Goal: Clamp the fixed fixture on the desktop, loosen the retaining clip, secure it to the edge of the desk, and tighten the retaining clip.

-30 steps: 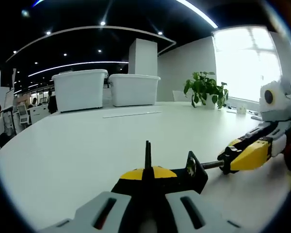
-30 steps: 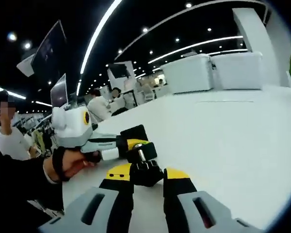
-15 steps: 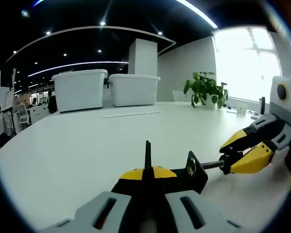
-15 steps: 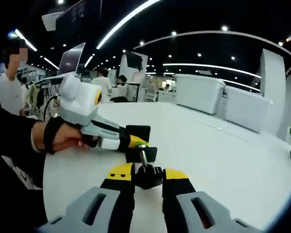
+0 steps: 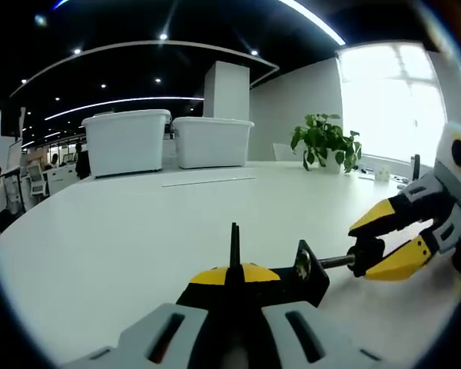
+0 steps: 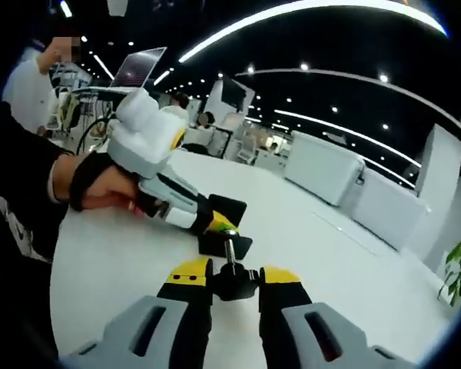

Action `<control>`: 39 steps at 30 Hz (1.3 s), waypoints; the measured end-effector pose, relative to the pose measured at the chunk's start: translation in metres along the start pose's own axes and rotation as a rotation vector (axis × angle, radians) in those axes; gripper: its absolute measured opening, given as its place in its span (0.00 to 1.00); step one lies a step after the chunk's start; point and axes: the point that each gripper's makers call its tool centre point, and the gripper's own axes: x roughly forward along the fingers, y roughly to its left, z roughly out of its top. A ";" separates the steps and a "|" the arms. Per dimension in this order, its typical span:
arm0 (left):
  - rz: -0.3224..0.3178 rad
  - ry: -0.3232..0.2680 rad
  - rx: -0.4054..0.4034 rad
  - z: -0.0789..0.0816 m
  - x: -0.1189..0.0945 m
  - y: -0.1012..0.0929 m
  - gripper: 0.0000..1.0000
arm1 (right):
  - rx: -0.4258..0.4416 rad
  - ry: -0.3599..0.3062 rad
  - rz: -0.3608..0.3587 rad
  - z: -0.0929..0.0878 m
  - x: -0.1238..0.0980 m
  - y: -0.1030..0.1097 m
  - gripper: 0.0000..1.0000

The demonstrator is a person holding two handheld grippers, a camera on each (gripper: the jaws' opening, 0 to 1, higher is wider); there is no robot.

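Left gripper view: my left gripper (image 5: 232, 286) clamps the fixture (image 5: 292, 273); right gripper (image 5: 384, 242) grips its knob (image 6: 233, 280) beside it.

Tabletop (image 5: 138, 223): white, glossy, curved edge. On it, left gripper view: 2 white lidded bins at 11 o'clock, far side, left bin (image 5: 127, 143) just beside right bin (image 5: 212, 142); potted green plant (image 5: 326, 142) at 2 o'clock; black clamp fixture (image 5: 292, 270) at 5 o'clock, near edge.
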 end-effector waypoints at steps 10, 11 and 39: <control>0.000 0.000 0.003 0.001 0.001 0.001 0.05 | 0.057 -0.026 -0.001 0.001 -0.002 0.001 0.22; 0.001 0.000 0.003 0.001 0.001 0.001 0.05 | 0.067 -0.025 0.003 0.001 -0.002 0.002 0.23; -0.032 -0.011 0.038 0.004 -0.002 -0.004 0.05 | 0.172 0.003 0.039 0.032 -0.007 0.011 0.24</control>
